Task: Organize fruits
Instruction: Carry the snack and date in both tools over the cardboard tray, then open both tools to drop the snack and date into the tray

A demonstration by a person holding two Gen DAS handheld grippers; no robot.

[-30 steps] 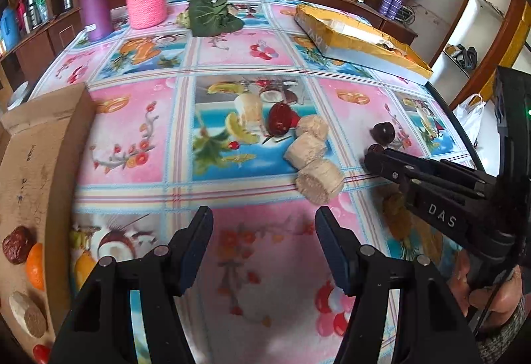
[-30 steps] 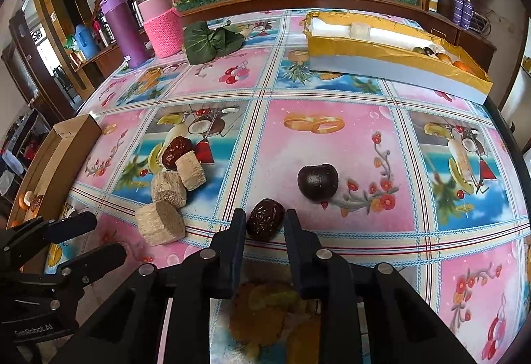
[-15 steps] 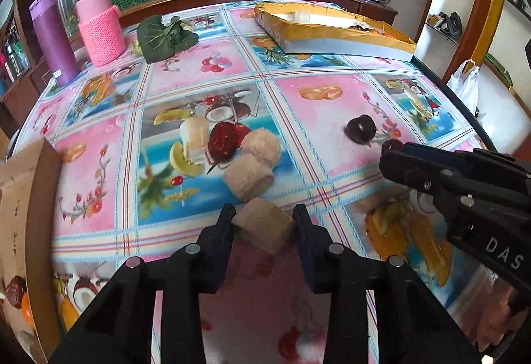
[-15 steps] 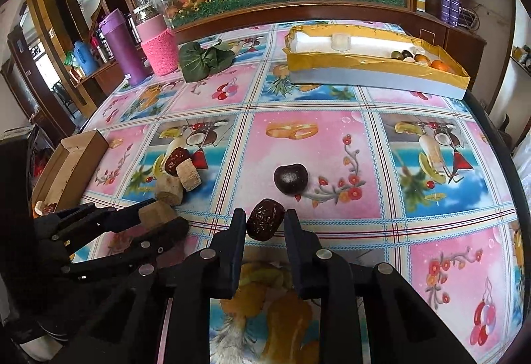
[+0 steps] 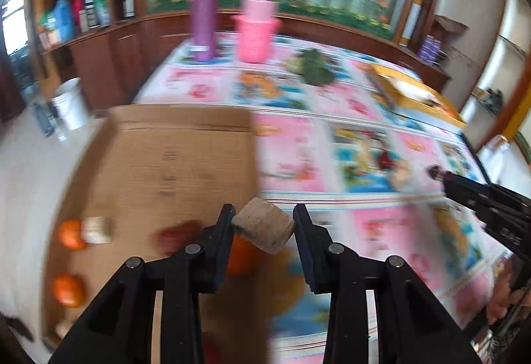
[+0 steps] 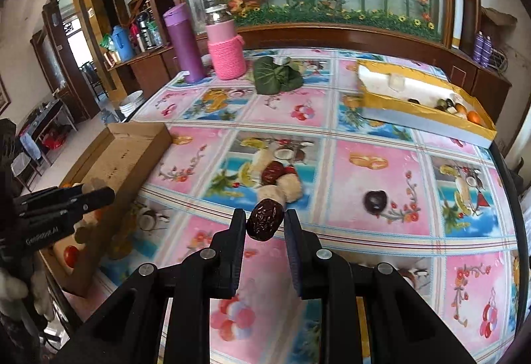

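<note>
My left gripper (image 5: 264, 224) is shut on a tan cylindrical fruit piece (image 5: 264, 225) and holds it in the air by the right edge of the cardboard box (image 5: 172, 161). The box holds oranges (image 5: 68, 291), a tan piece (image 5: 96, 230) and a red fruit (image 5: 176, 233), all blurred. My right gripper (image 6: 265, 220) is shut on a wrinkled dark red date (image 6: 265, 220), lifted above the table. On the tablecloth lie another red date (image 6: 272, 172), two tan pieces (image 6: 289, 188) and a dark plum (image 6: 375, 200). The left gripper shows in the right wrist view (image 6: 96, 196), beside the box (image 6: 122, 148).
A yellow-rimmed white tray (image 6: 428, 118) with several fruits stands at the back right. A purple bottle (image 6: 184, 43), a pink knit-covered jar (image 6: 225, 50) and green leaves (image 6: 277, 77) stand at the back. The table's left edge runs just beyond the box.
My left gripper lifted the tan piece off the table and swung left to the cardboard box. My right gripper rose higher with the date still held.
</note>
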